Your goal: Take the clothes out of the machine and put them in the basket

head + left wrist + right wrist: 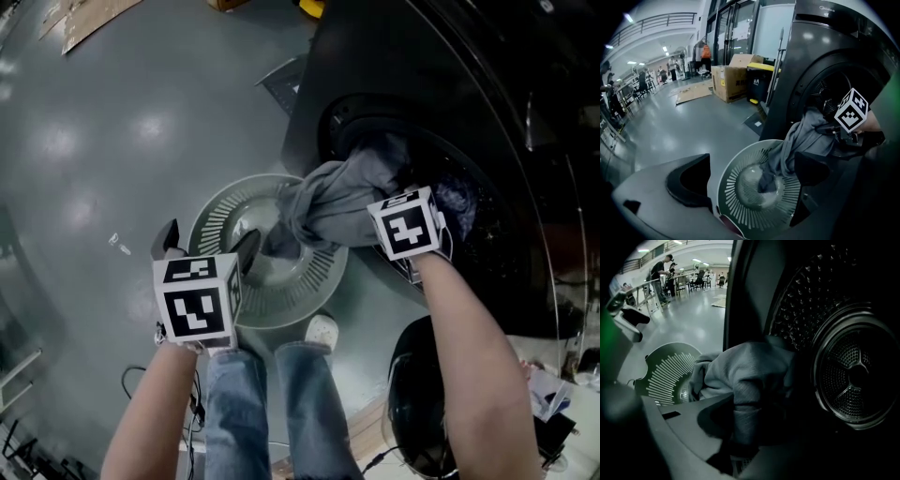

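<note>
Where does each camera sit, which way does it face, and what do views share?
Head view: on the person's head, facing steeply down at the basket; shows forearms, jeans.
Left gripper view: on the left gripper, facing basket and machine past open jaws.
Right gripper view: on the right gripper, facing the drum; jaws pinch the grey garment.
Shared: all three show basket and garment.

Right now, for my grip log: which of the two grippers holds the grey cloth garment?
The right gripper, at the machine's drum, pinches the grey cloth garment; the left gripper hangs open and empty near the round slatted basket.
</note>
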